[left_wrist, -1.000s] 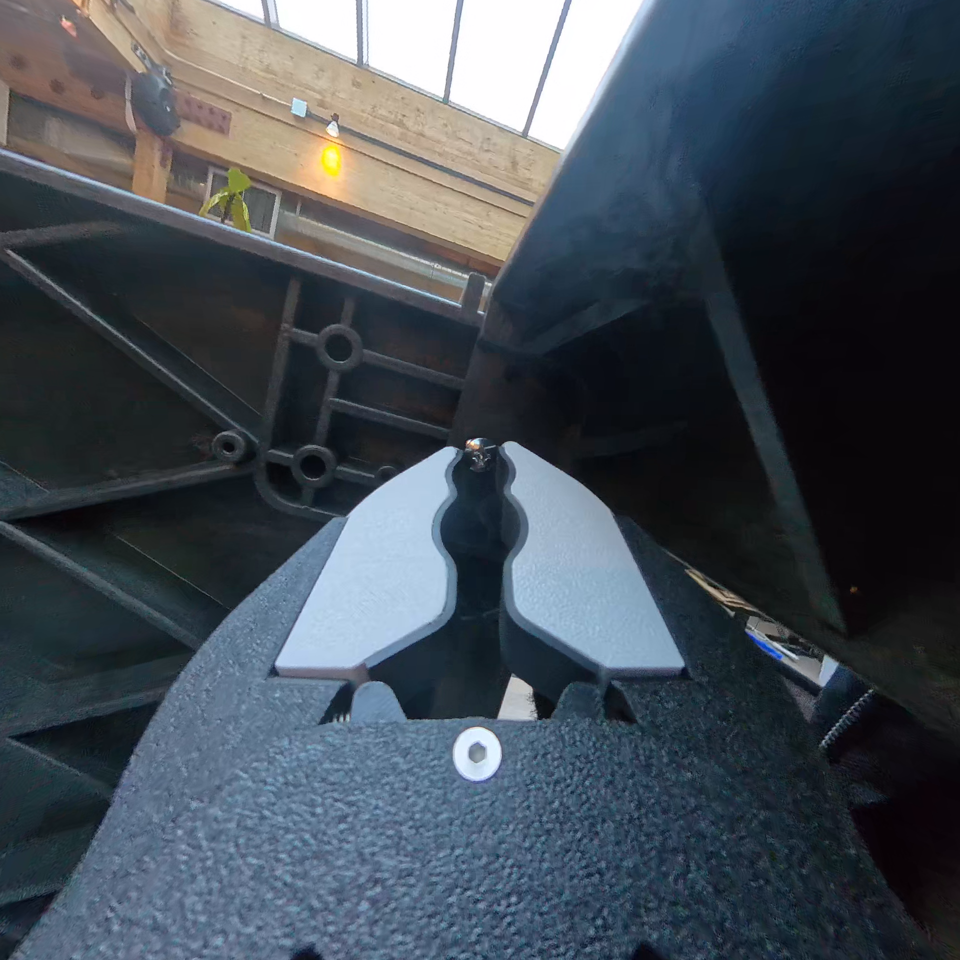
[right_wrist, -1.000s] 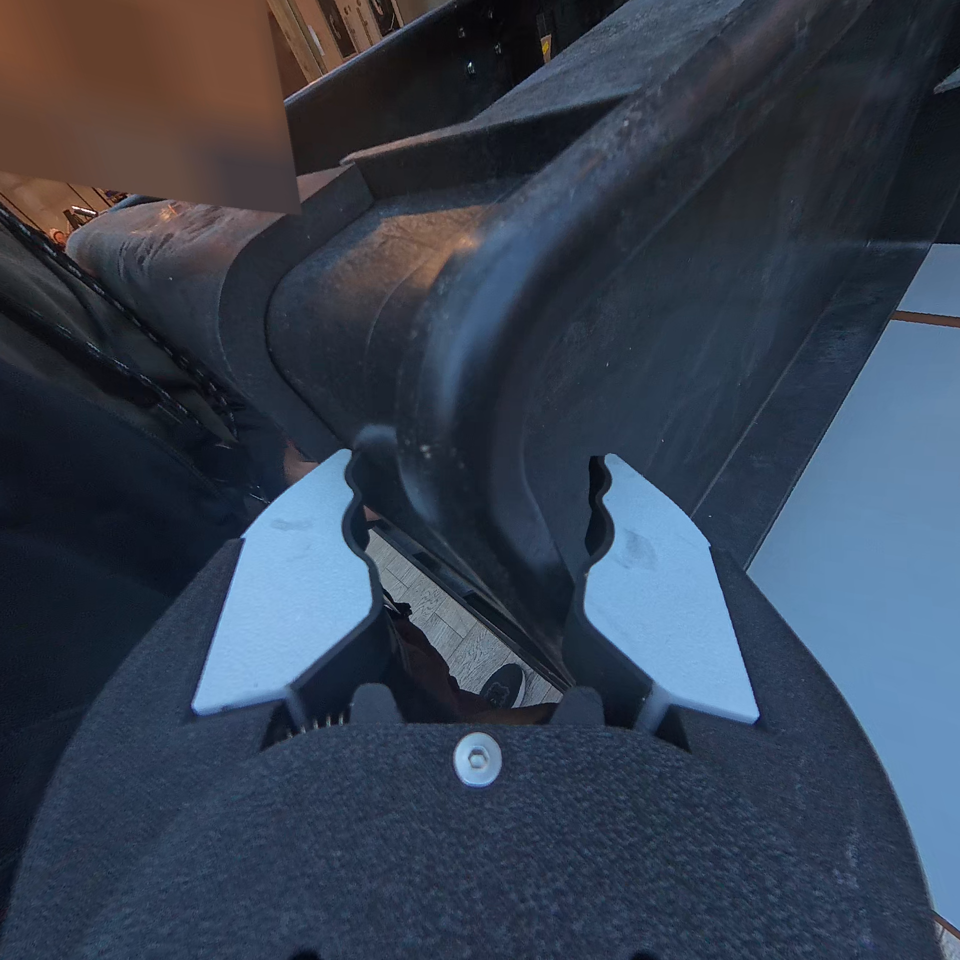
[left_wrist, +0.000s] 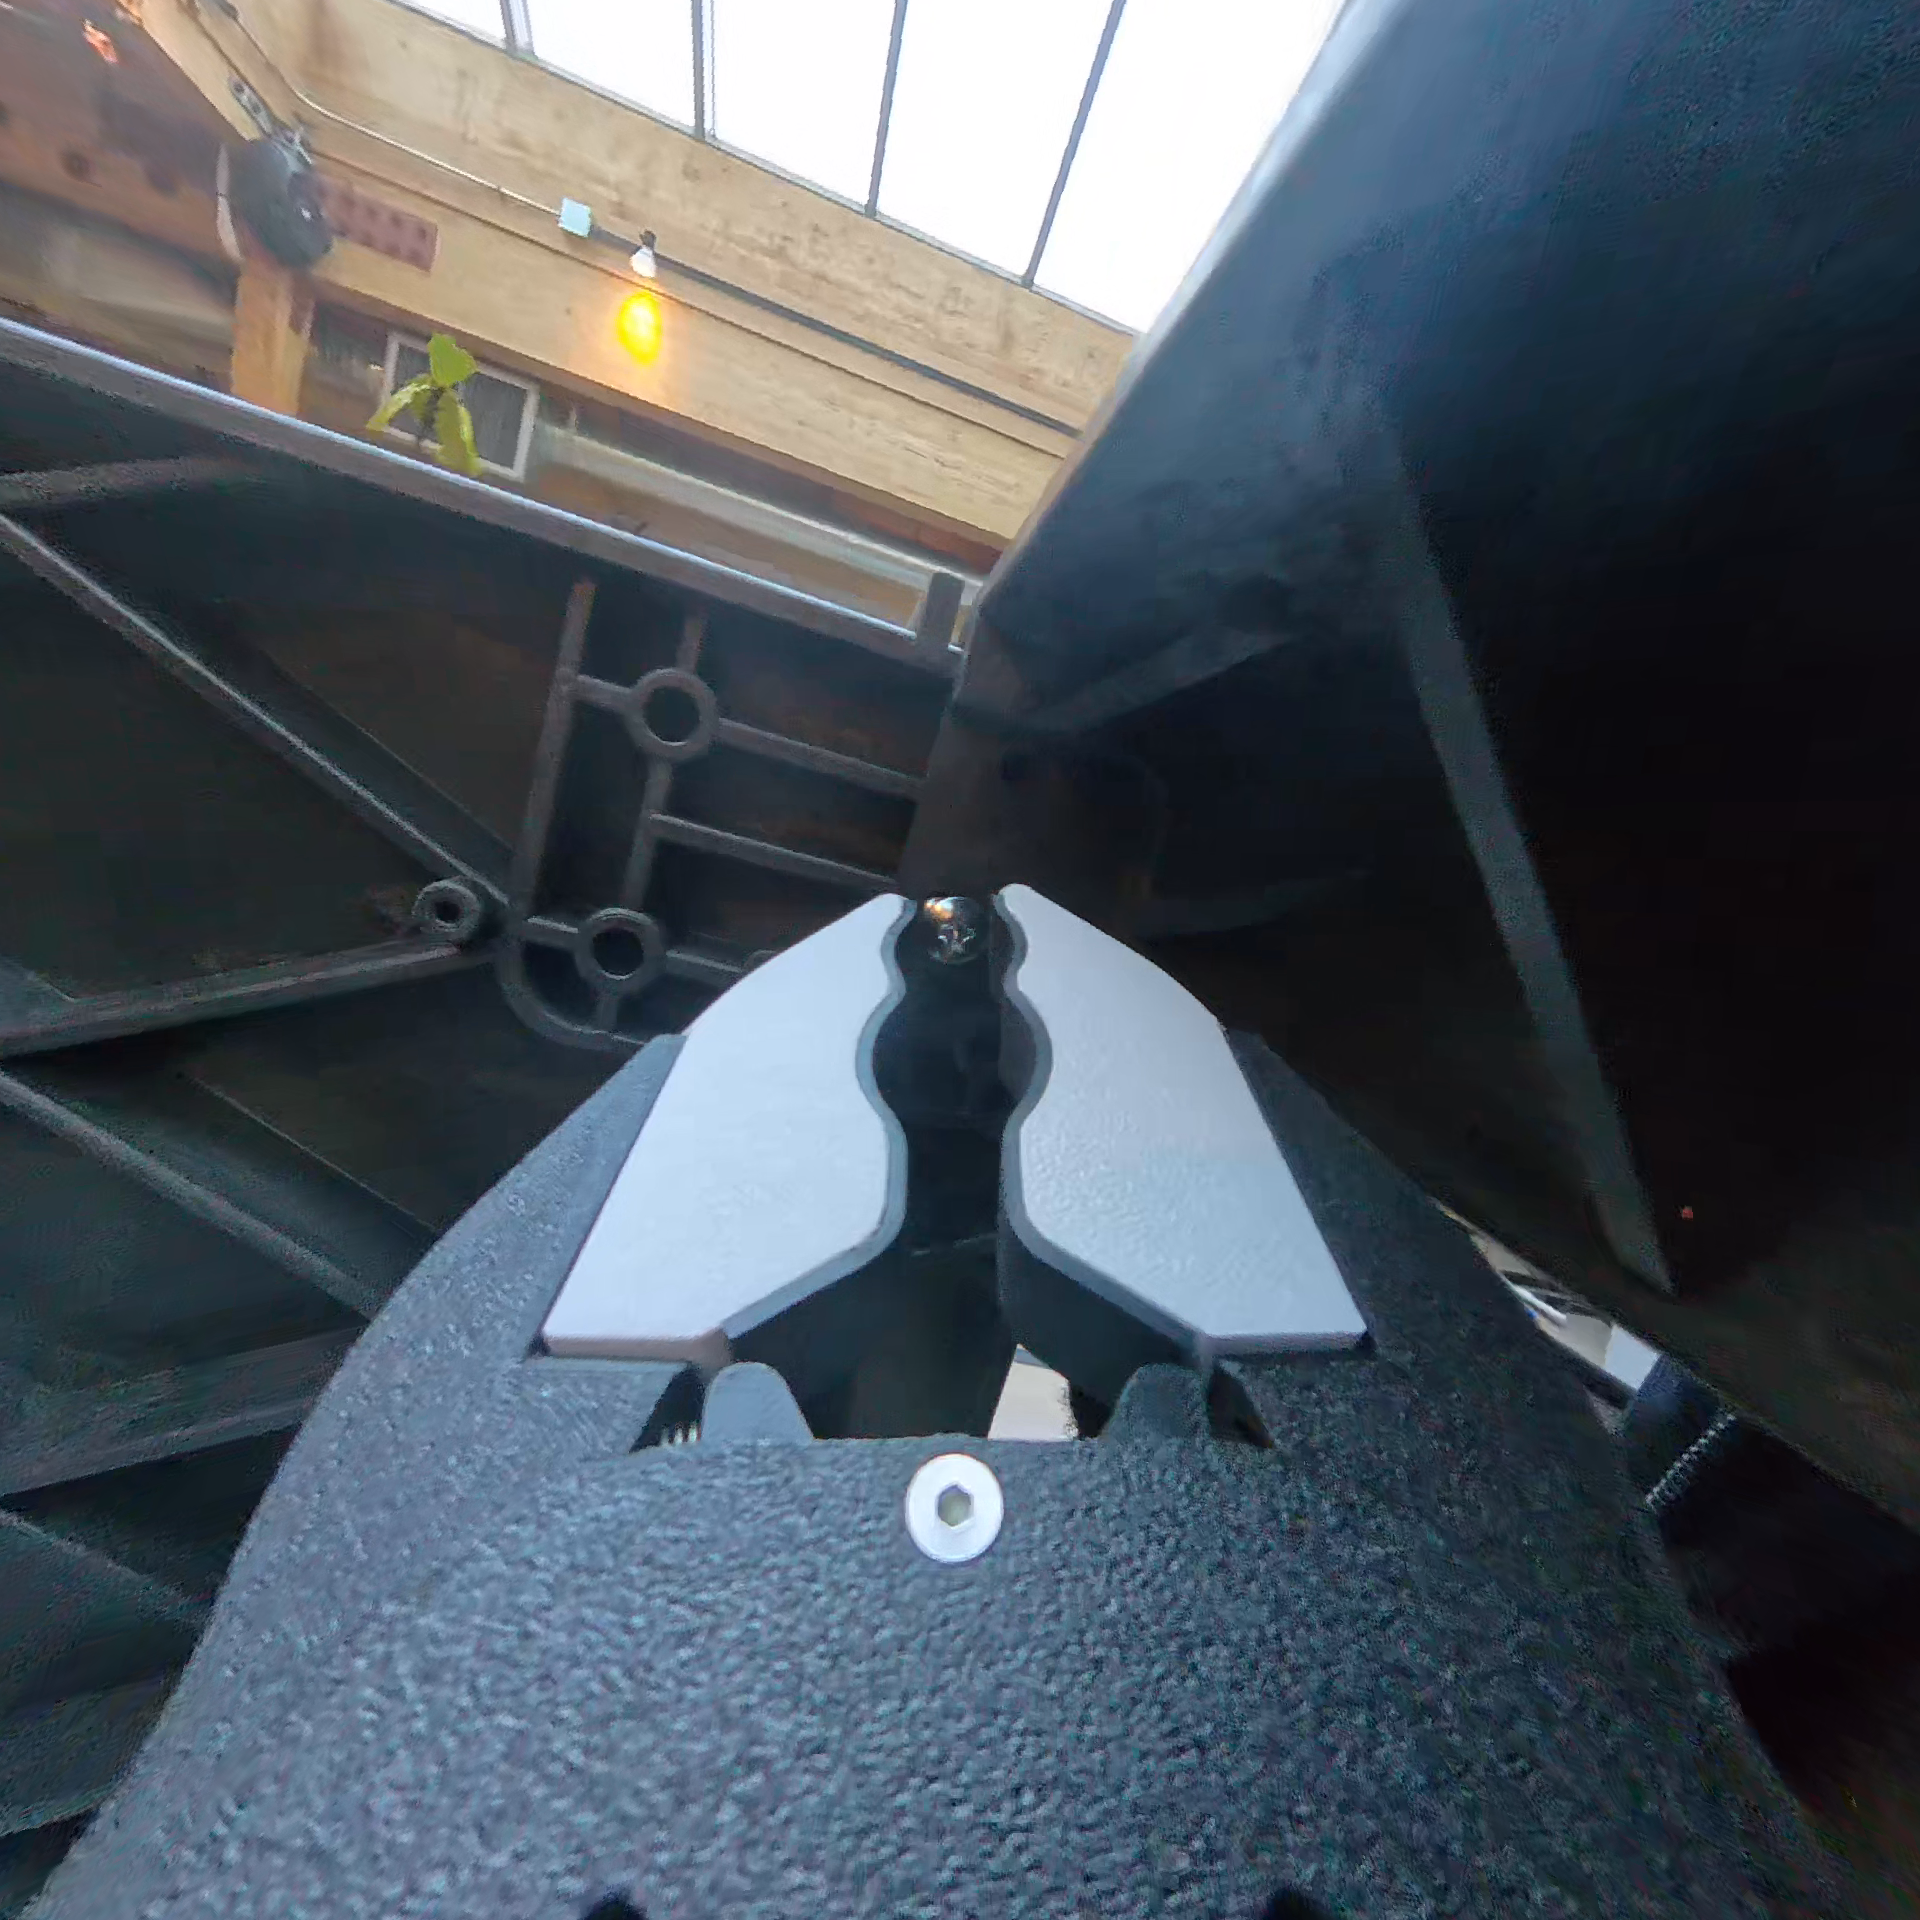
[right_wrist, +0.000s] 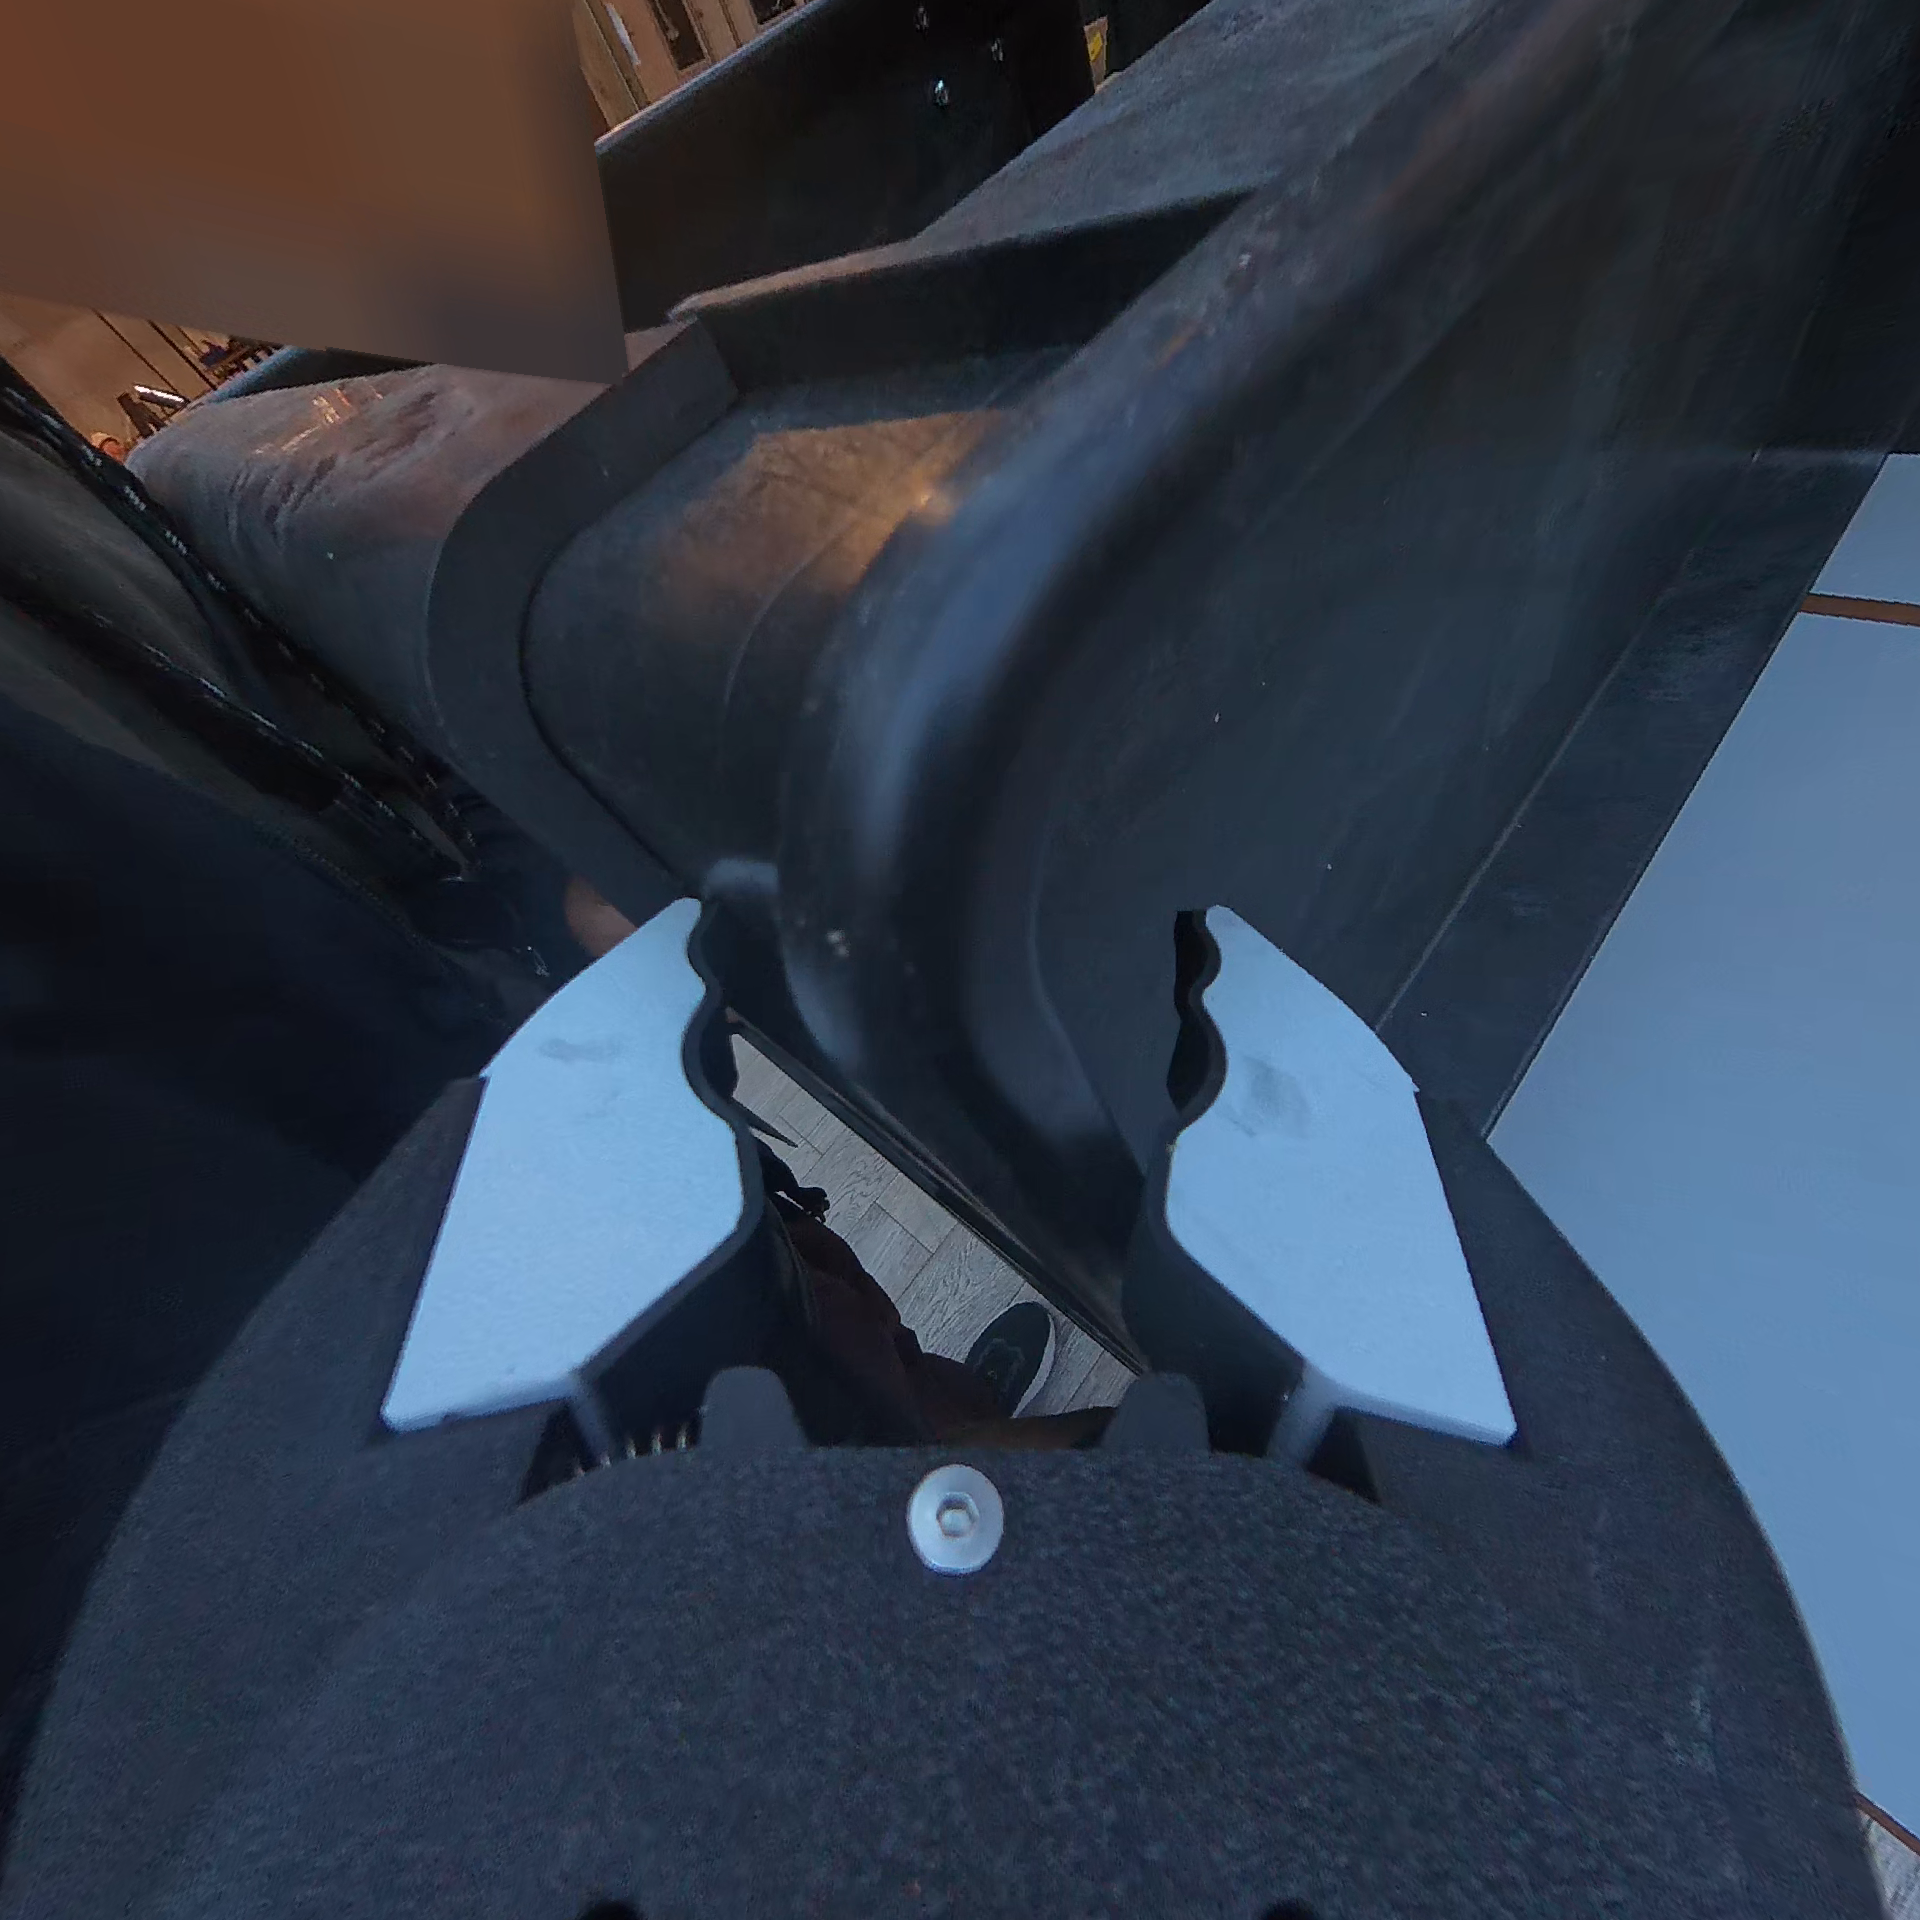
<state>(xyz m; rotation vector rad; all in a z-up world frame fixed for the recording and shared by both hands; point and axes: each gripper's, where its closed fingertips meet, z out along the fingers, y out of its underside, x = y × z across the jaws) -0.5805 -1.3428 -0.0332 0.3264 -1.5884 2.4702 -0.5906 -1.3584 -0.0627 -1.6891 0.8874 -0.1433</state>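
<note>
A small silver screw (left_wrist: 951, 928) is pinched between the narrowed jaws of the left gripper (left_wrist: 951, 914) — beneath a ribbed black plastic panel (left_wrist: 343, 790). A thick black plastic bar (right_wrist: 997, 914) is clasped in the wide-set jaws of the right gripper (right_wrist: 951, 925).

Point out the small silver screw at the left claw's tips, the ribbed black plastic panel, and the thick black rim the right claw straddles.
silver screw (left_wrist: 951, 928), left wrist view, on its shiny head.
ribbed black plastic panel (left_wrist: 670, 715), left wrist view, on a round boss.
thick black rim (right_wrist: 935, 883), right wrist view, on its rounded edge.
</note>
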